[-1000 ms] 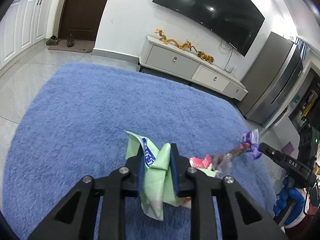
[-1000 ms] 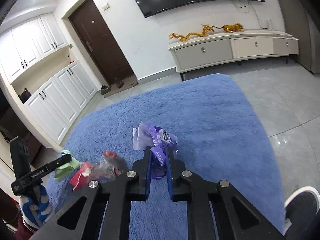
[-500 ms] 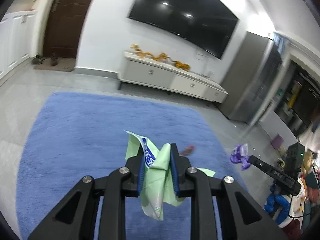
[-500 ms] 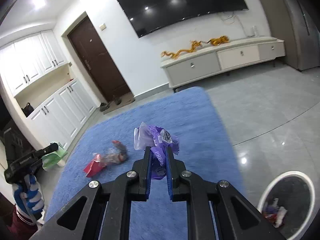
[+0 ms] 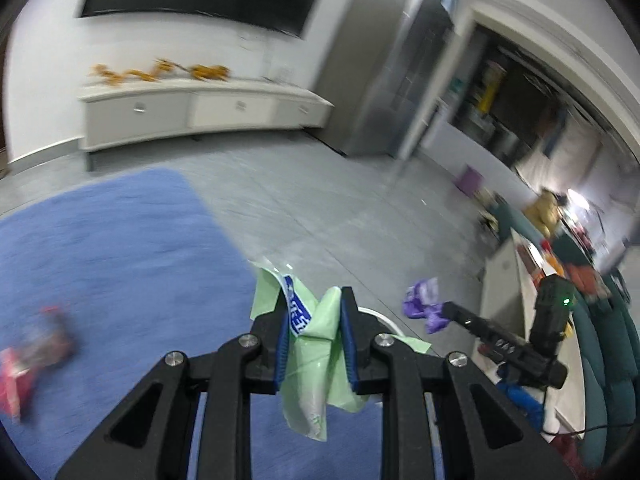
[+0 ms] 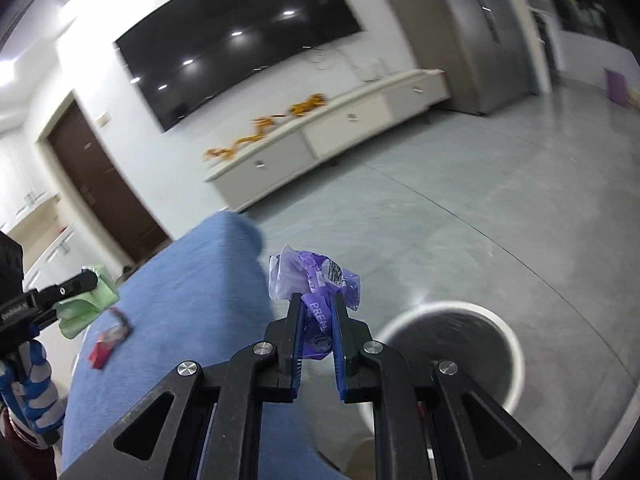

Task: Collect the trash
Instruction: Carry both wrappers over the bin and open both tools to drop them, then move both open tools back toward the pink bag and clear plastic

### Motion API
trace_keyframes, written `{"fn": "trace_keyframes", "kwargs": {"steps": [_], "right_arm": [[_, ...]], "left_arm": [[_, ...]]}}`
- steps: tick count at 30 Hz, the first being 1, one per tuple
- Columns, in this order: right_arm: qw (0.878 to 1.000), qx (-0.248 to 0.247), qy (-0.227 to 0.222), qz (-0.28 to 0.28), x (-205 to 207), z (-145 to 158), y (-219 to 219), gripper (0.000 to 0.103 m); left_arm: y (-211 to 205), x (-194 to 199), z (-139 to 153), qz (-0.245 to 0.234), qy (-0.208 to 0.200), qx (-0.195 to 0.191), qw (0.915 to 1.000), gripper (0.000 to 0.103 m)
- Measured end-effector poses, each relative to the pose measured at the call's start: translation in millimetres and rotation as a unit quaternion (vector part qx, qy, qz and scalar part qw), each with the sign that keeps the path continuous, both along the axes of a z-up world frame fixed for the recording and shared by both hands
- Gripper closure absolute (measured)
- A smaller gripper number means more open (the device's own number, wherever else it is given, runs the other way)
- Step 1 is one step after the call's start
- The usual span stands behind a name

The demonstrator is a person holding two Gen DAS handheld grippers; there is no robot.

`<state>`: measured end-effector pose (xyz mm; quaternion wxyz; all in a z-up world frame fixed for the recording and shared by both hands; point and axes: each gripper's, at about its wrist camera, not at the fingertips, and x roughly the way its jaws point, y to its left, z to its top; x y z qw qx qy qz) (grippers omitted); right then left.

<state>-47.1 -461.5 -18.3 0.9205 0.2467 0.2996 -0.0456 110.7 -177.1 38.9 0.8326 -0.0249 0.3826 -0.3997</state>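
Observation:
My left gripper (image 5: 314,312) is shut on a light green wrapper (image 5: 310,364) with blue print, held in the air over the rug's right edge. My right gripper (image 6: 317,312) is shut on a crumpled purple wrapper (image 6: 316,280), held left of a round white trash bin (image 6: 452,348) on the grey floor. The bin's rim (image 5: 380,314) peeks out behind the left fingers. The right gripper with its purple wrapper (image 5: 424,306) shows in the left wrist view. The left gripper with the green wrapper (image 6: 86,300) shows in the right wrist view.
A red packet and a clear wrapper (image 6: 110,340) lie on the blue rug (image 6: 192,320), also blurred in the left wrist view (image 5: 32,360). A white TV cabinet (image 6: 332,136) stands against the far wall. Grey tile floor (image 5: 320,208) lies beyond the rug. Cluttered furniture (image 5: 560,260) is at right.
Both grippers have swung right, away from the rug toward the trash bin, each still holding its wrapper. The bin is now larger and nearer in the right wrist view.

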Motion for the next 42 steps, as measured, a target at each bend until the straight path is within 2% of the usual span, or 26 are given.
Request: {"fn": "trace_keyframes", "kwargs": {"steps": [4, 9, 11, 15, 19, 23, 26, 30, 35, 39, 42], "right_arm": [[0.999, 0.029, 0.022, -0.036, -12, -31, -35, 0.091], [0.995, 0.063, 0.050, -0.066, -14, -67, -64, 0.090], [0.993, 0.069, 0.061, -0.073, -15, -78, -72, 0.088], [0.990, 0.077, 0.084, -0.083, -11, -98, -86, 0.086], [0.988, 0.077, 0.100, -0.089, -9, -113, -92, 0.074], [0.987, 0.082, 0.101, -0.095, -13, -119, -96, 0.072], [0.987, 0.082, 0.098, -0.097, -17, -115, -95, 0.072], [0.989, 0.071, 0.089, -0.099, -22, -102, -89, 0.072], [0.993, 0.043, 0.065, -0.094, -29, -68, -73, 0.072], [0.996, 0.017, 0.043, -0.082, -33, -38, -53, 0.070], [0.997, 0.000, 0.025, -0.069, -33, -15, -36, 0.065]], "left_arm": [[-85, -5, -17, -0.056, 0.015, 0.029, 0.9979, 0.082], [-168, -8, -44, -0.097, 0.021, 0.069, 0.9926, 0.079], [-189, -6, -58, -0.105, 0.032, 0.077, 0.9910, 0.072], [-221, -3, -81, -0.105, 0.056, 0.085, 0.9892, 0.047], [-240, -1, -96, -0.106, 0.074, 0.091, 0.9874, 0.046], [-235, -3, -99, -0.105, 0.074, 0.093, 0.9874, 0.046], [-222, -5, -93, -0.098, 0.055, 0.094, 0.9892, 0.046], [-196, -9, -76, -0.075, 0.027, 0.076, 0.9939, 0.046], [-155, -15, -47, -0.041, -0.016, 0.048, 0.9979, 0.046], [-119, -22, -24, -0.036, -0.033, 0.048, 0.9976, 0.046], [-87, -27, -7, -0.019, -0.059, 0.048, 0.9970, 0.046]]}}
